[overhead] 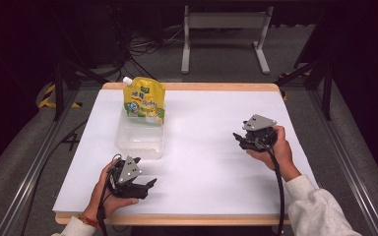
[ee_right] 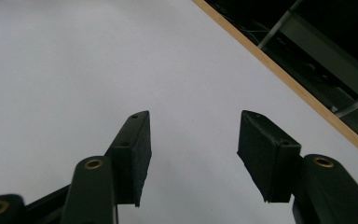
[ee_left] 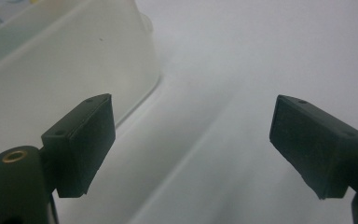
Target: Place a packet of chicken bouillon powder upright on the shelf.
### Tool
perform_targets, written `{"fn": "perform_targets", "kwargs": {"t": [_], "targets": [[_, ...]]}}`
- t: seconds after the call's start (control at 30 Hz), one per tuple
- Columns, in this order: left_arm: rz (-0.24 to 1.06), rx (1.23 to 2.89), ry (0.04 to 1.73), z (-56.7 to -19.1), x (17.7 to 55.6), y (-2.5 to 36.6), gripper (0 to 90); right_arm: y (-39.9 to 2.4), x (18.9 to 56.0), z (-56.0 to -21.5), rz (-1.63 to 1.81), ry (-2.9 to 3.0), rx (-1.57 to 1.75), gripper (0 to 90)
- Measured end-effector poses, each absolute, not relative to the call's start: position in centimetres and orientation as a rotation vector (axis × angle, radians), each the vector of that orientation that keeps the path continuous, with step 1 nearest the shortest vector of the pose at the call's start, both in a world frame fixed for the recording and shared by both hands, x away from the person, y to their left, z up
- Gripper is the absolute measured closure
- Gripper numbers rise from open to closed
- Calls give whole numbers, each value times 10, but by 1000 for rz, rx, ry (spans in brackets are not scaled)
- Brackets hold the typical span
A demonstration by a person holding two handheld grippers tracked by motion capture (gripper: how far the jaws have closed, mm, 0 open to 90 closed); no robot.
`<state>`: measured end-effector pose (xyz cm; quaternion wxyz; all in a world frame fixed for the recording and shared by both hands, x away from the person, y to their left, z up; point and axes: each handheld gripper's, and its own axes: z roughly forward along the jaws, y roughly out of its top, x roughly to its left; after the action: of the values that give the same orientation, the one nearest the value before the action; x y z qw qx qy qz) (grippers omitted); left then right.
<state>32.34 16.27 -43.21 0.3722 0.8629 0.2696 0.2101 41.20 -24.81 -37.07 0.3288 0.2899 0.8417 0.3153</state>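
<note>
White-topped, wood-edged table (overhead: 216, 123), clear plastic tub (overhead: 140, 140) with upright yellow pouch (overhead: 144, 100) at far left.

We see two black handheld grippers here. The left gripper (overhead: 150, 185) carries a grey three-cornered plate (overhead: 128, 170) dotted with small holes, and the right gripper (overhead: 237, 138) wears the same kind of plate on top. A black cable (overhead: 278, 191) trails from the right one along a white sleeve (overhead: 312, 206). At the left wrist we spot a red and orange bracelet (overhead: 88, 220). Up close, each jaw ends in a flat rectangular black pad (ee_left: 91, 140), with brass-ringed screw holes (ee_right: 93, 164) set in the jaw arms.
</note>
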Motion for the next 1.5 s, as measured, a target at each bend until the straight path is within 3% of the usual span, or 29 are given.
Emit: {"fn": "perform_targets", "kwargs": {"t": [0.6,1.1,1.5], "targets": [[518,2255,697,-442,320,165,127,-295,352,-394,815,2195,779,351],[516,2259,704,-444,319,170,122,-340,319,-415,847,2126,898,243],[521,2225,742,-444,318,182,109,-371,298,-429,876,2046,1060,206]]}}
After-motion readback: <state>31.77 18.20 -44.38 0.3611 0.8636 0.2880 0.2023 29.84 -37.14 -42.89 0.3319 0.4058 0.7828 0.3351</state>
